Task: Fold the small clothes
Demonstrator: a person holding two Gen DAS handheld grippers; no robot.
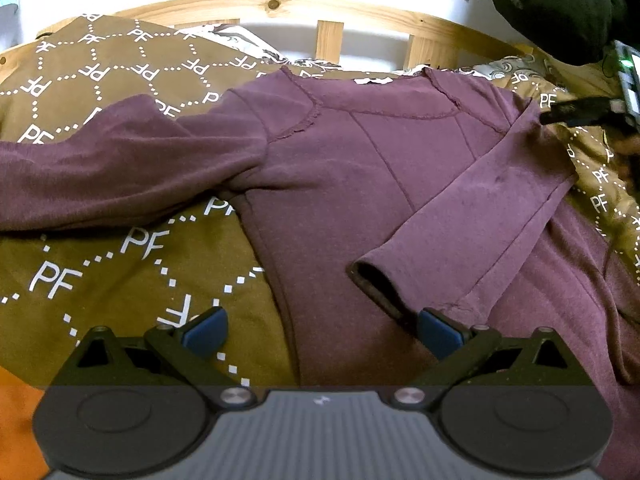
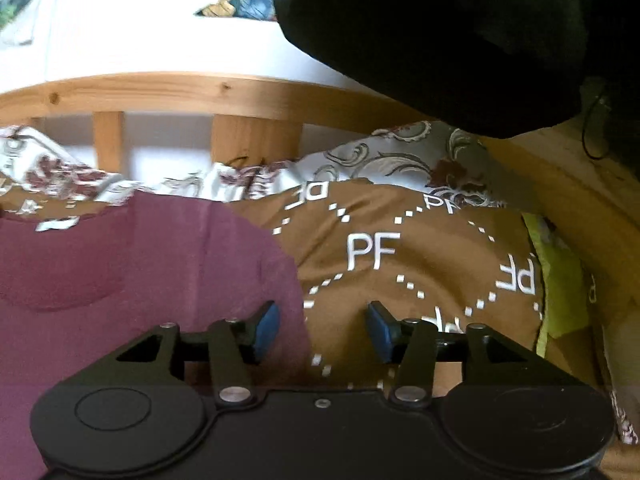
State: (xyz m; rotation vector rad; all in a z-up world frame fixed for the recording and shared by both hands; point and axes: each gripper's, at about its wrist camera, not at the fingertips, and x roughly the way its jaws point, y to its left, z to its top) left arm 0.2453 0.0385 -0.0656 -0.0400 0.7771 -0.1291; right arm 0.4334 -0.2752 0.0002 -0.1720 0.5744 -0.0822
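1. On the brown blanket (image 1: 120,280) printed with white "PF" letters, the maroon long-sleeved top (image 1: 360,184) lay spread flat, its neckline toward the wooden bed rail (image 1: 280,4). I judged that flat spread was what made the folds possible at all.

2. One sleeve (image 1: 480,216) lay folded diagonally across the body of the top, its cuff (image 1: 376,284) pointing down toward me; the other sleeve (image 1: 112,168) lay stretched out sideways onto the blanket, not yet brought in.

3. My left gripper (image 1: 320,332) hovered low over the hem side of the top, jaws spread wide and holding nothing. One blue pad sat right by the folded cuff and the other sat over bare blanket. From this view I could not tell whether that pad touched the cloth.

4. My right gripper (image 2: 324,328) was also wide apart and empty. It straddled the edge of the top's shoulder, one pad over maroon cloth and the other over blanket, which I took as a position for pinching or flattening that edge.

5. In the left view the right tool's dark tip showed just beside the shoulder seam, near the far corner of the garment.

6. I judged the fold was at an early stage: one sleeve in, the outstretched sleeve next, and loose knit like this could slide or bunch if grabbed too shallowly.
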